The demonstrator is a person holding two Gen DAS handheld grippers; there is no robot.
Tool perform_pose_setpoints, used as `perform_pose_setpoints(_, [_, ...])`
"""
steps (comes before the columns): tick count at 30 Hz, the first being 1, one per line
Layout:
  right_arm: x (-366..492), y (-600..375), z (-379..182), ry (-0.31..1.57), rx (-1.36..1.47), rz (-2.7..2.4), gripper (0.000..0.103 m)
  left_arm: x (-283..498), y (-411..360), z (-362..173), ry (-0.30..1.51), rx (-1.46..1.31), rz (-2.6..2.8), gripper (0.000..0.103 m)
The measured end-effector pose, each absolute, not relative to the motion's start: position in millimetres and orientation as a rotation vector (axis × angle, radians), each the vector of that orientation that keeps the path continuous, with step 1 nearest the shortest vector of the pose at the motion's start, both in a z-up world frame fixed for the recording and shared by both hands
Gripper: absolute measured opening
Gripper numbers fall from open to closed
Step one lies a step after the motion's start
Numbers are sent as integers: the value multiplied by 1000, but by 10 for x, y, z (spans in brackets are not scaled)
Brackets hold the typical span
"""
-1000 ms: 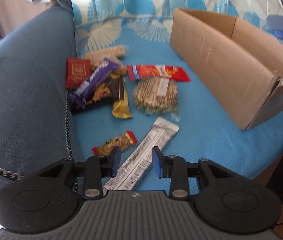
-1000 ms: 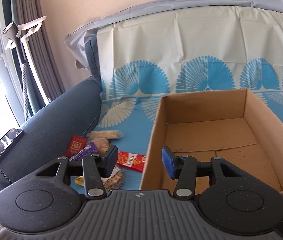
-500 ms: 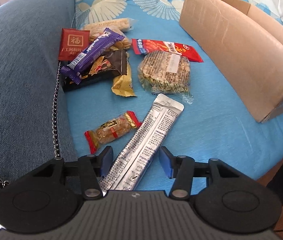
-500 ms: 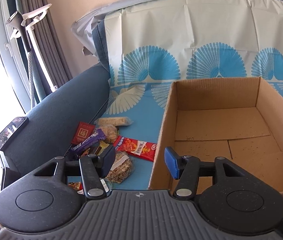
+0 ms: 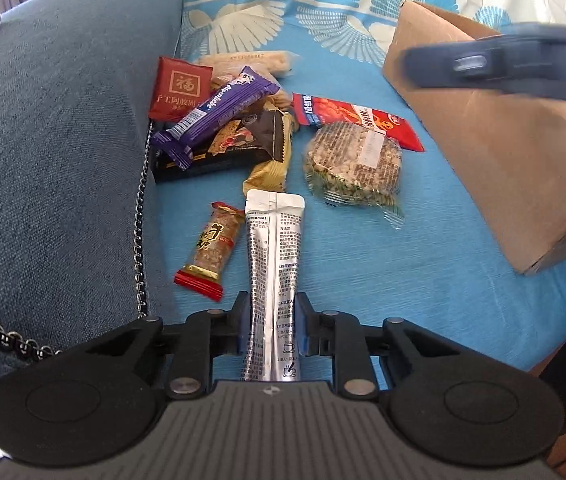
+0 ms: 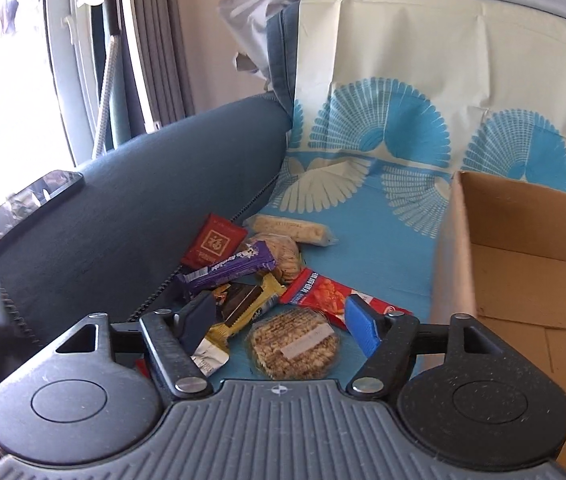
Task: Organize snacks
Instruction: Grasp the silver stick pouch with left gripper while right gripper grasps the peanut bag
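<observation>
My left gripper (image 5: 270,322) is shut on the near end of a long silver sachet (image 5: 273,248), which points away over the blue sofa cover. A small red-ended candy bar (image 5: 213,250) lies just left of it. Beyond lie a round rice cake (image 5: 353,160), a red peanut pack (image 5: 357,118), a purple chocolate bar (image 5: 219,114), a dark wafer pack (image 5: 243,144) and a red square packet (image 5: 181,90). My right gripper (image 6: 281,320) is open above the rice cake (image 6: 295,342). The open cardboard box (image 6: 523,264) stands to the right.
The dark blue sofa armrest (image 5: 43,160) rises on the left, with a phone (image 6: 23,204) on top. A pale long biscuit pack (image 6: 289,230) lies at the back of the pile. The blurred right gripper (image 5: 503,66) crosses the left wrist view's upper right.
My left gripper closed on the silver sachet, which now points straight ahead. My right gripper swung left from over the box to above the snack pile.
</observation>
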State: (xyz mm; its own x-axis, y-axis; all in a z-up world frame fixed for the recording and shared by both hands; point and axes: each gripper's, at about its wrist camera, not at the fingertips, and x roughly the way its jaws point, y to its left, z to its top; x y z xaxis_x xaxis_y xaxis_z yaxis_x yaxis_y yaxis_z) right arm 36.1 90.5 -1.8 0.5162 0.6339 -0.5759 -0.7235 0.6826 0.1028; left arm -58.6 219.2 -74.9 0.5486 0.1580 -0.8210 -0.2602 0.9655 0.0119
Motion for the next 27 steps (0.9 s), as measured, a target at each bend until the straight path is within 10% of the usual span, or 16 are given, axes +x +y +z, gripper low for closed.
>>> perform_pose_setpoints(11, [858, 1408, -895, 822, -246, 720, 99, -556, 2198, -767, 972, -88, 257, 26])
perform_pose_setpoints(27, [761, 1337, -675, 771, -274, 825, 81, -551, 2213, -780, 970, -105, 245, 26])
